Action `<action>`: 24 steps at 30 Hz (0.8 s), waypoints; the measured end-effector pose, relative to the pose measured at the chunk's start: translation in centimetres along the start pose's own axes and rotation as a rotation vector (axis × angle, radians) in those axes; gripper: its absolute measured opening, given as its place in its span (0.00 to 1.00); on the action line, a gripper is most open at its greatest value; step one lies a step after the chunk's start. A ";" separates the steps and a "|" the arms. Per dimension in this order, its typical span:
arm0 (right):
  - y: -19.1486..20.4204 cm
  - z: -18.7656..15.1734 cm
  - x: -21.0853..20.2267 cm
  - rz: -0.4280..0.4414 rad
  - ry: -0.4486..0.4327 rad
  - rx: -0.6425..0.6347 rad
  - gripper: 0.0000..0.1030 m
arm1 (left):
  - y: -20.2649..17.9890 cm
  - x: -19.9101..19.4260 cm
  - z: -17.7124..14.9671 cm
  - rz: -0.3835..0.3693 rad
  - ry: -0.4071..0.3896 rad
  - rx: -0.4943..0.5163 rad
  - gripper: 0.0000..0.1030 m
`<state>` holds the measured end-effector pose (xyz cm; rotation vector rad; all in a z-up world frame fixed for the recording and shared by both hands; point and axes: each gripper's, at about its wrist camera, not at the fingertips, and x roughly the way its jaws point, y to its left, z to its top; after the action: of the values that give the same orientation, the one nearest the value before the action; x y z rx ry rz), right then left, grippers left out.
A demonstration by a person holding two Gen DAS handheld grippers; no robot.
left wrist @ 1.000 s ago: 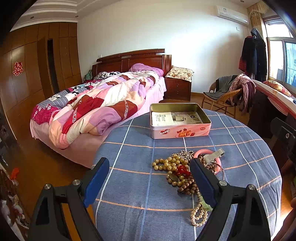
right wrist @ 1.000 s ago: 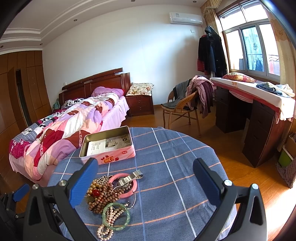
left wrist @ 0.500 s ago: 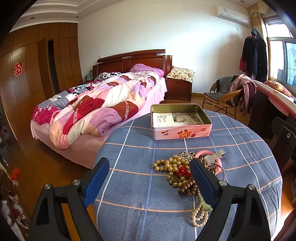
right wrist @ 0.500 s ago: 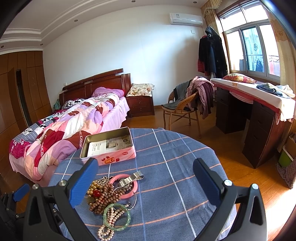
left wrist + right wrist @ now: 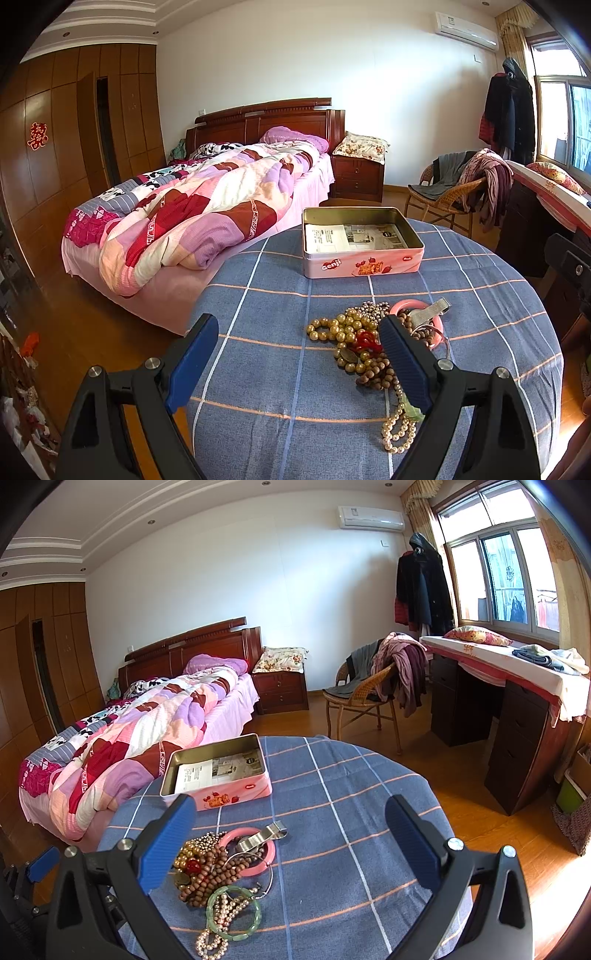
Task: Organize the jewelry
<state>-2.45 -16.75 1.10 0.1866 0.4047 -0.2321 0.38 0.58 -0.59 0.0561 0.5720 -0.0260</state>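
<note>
A heap of jewelry (image 5: 364, 343) lies on the blue checked tablecloth (image 5: 266, 317): gold and brown bead strings, a pink bangle (image 5: 417, 308), a metal clip (image 5: 430, 312) and a pearl strand (image 5: 397, 432). Behind it stands an open pink tin (image 5: 362, 242) lined with paper. My left gripper (image 5: 299, 354) is open and empty, its right finger over the heap. In the right wrist view the heap (image 5: 218, 867) with a green bangle (image 5: 233, 912) lies low left, the tin (image 5: 218, 771) behind. My right gripper (image 5: 291, 842) is open and empty above the cloth.
A bed (image 5: 207, 206) with a patchwork quilt stands left of the round table. A wicker chair (image 5: 364, 698) draped with clothes and a dark desk (image 5: 517, 716) stand to the right. The table edge drops to wooden floor (image 5: 461, 775) on the right.
Both grippers have drawn slightly nearer to the table, so the tin and heap sit a little lower in view. Both stay open. The jewelry has not moved.
</note>
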 end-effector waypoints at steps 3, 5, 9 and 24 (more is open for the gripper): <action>0.0 0.0 0.0 0.000 -0.001 0.000 1.00 | 0.0 0.0 0.0 -0.001 0.000 0.000 0.86; 0.0 0.0 0.0 0.000 0.001 -0.001 1.00 | 0.0 0.1 0.0 0.000 0.003 0.000 0.86; 0.1 0.1 0.0 0.000 0.010 -0.001 1.00 | 0.0 0.1 0.0 0.001 0.008 0.000 0.86; -0.6 -0.6 2.1 -0.001 0.053 0.012 1.00 | -0.7 2.1 -0.7 -0.003 0.056 0.012 0.86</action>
<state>-0.96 -17.55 -0.34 0.2049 0.4558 -0.2306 1.75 -0.14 -2.32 0.0679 0.6282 -0.0309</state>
